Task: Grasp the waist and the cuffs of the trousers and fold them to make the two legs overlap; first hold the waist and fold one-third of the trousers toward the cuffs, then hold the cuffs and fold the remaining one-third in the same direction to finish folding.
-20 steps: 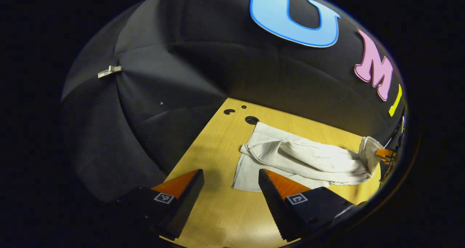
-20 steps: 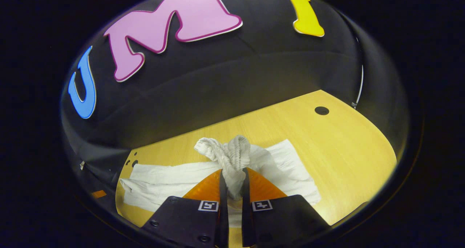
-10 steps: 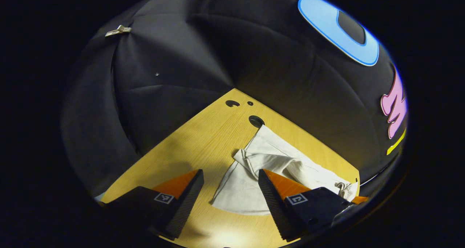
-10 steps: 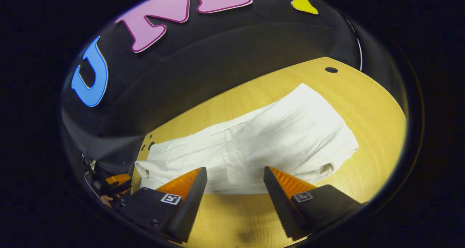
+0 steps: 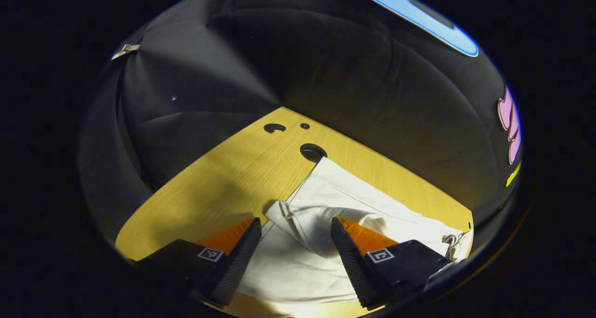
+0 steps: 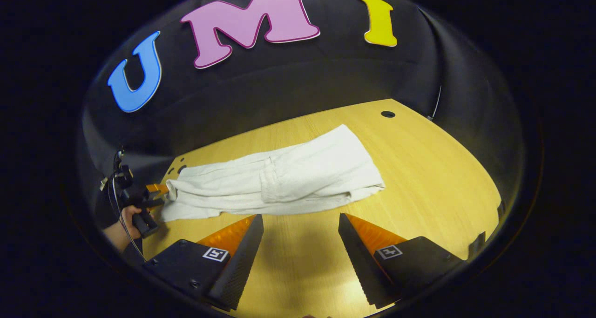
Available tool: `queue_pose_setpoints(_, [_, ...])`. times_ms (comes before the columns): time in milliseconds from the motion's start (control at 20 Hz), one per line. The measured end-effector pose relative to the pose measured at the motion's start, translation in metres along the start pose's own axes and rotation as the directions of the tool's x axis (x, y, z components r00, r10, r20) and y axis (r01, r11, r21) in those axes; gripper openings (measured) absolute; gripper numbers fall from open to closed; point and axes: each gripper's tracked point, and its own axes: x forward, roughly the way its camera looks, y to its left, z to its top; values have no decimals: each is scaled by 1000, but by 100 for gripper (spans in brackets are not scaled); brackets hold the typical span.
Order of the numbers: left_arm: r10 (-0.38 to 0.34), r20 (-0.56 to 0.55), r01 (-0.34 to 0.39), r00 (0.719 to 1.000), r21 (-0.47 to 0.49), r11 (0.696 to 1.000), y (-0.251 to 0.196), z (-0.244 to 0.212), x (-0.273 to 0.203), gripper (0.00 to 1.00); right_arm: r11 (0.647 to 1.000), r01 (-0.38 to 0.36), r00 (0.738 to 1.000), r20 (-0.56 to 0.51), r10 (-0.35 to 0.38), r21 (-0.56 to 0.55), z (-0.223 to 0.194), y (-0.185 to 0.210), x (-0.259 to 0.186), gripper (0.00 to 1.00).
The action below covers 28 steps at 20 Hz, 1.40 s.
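- Trousers: white, thin fabric, lying lengthwise on the wooden surface; in the right gripper view they form a long band, with one end folded over the middle so a doubled panel with a seam line lies on top; wrinkles run along the length; lower edge uneven, with a single layer showing beneath the fold.
- In the left gripper view the trousers spread out from near a round hole in the surface; a loose flap of cloth is turned over and bunched between the fingers; a flat single layer lies below it.
- Left tongs: jaws spread wide, cloth lying between the fingers, neither finger pressing on it as far as can be seen; in the right gripper view these tongs sit at the far-left end of the trousers, held by a hand.
- Right tongs: jaws wide apart, holding nothing, over bare surface just beside the near edge of the trousers.
- Two smaller holes lie beyond the round one, near the corner of the surface.
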Motion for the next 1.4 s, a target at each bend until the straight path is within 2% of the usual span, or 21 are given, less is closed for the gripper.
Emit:
queue_pose_setpoints(150, [21, -12, -20, 1000, 69, 997, -4, -4, 3, 98, 999, 16, 999, -50, -14, 35, -39, -13, -33, 98])
queue_pose_setpoints(250, [59, -32, -53, 998, 172, 984, 1, -9, 5, 92, 992, 36, 994, -106, -23, 121, -62, -20, -43, 98])
queue_pose_setpoints(300, [76, -40, -64, 996, 232, 971, 0, -11, 7, 87, 987, 56, 992, -121, -38, 152, -69, -24, -46, 99])
queue_pose_setpoints(350, [87, -51, -69, 995, 288, 955, 0, -14, 8, 86, 983, 72, 991, -125, -52, 166, -74, -27, -49, 99])
queue_pose_setpoints(450, [60, -57, -38, 997, 331, 943, -9, -17, 11, 83, 985, 87, 990, -124, -69, 150, -77, -31, -56, 99])
queue_pose_setpoints(500, [53, -61, -30, 997, 332, 943, -10, -16, 11, 68, 988, 81, 990, -125, -65, 132, -77, -30, -60, 99])
queue_pose_setpoints(600, [53, -61, -31, 997, 317, 948, -12, -17, 11, 58, 994, 72, 991, -123, -62, 82, -79, -32, -68, 99])
queue_pose_setpoints(650, [54, -65, -31, 996, 321, 946, -12, -18, 10, 59, 996, 75, 991, -118, -68, 50, -81, -35, -74, 99])
queue_pose_setpoints(750, [9, -71, 14, 997, 322, 947, -22, -21, 12, 53, 995, 94, 989, -116, -92, 12, -84, -44, -82, 99])
queue_pose_setpoints(800, [-2, -71, 26, 997, 329, 944, -23, -21, 12, 31, 995, 100, 989, -114, -99, 10, -85, -45, -84, 99])
queue_pose_setpoints(850, [-10, -66, 32, 998, 335, 942, -23, -21, 14, 31, 994, 106, 988, -116, -104, 14, -86, -48, -87, 99])
queue_pose_setpoints(900, [-12, -66, 34, 998, 339, 940, -24, -21, 14, 22, 993, 113, 987, -116, -110, 22, -84, -50, -88, 99])
queue_pose_setpoints(950, [-13, -67, 35, 998, 342, 939, -25, -21, 14, 24, 992, 122, 987, -110, -118, 29, -81, -53, -90, 99])
queue_pose_setpoints(1000, [-9, -67, 32, 998, 341, 940, -25, -20, 12, 16, 991, 128, 987, -100, -125, 30, -77, -55, -92, 99])
queue_pose_setpoints(1050, [-3, -63, 24, 998, 332, 943, -26, -19, 9, 13, 990, 136, 987, -88, -133, 28, -70, -59, -94, 99])
queue_pose_setpoints(1100, [2, -60, 17, 998, 310, 950, -28, -19, 7, 5, 989, 144, 987, -75, -142, 24, -64, -62, -96, 99])
queue_pose_setpoints(1300, [-34, -19, 37, 999, 200, 979, -43, -5, -14, 6, 983, 183, 983, -14, -183, -21, -35, -79, -109, 99])
queue_pose_setpoints(1350, [-50, -4, 50, 999, 179, 983, -48, 4, -20, 2, 980, 195, 981, 2, -195, -37, -28, -86, -112, 99])
queue_pose_setpoints(1400, [-71, 16, 67, 997, 160, 985, -56, 11, -27, 6, 978, 202, 979, 16, -201, -44, -22, -92, -114, 99])
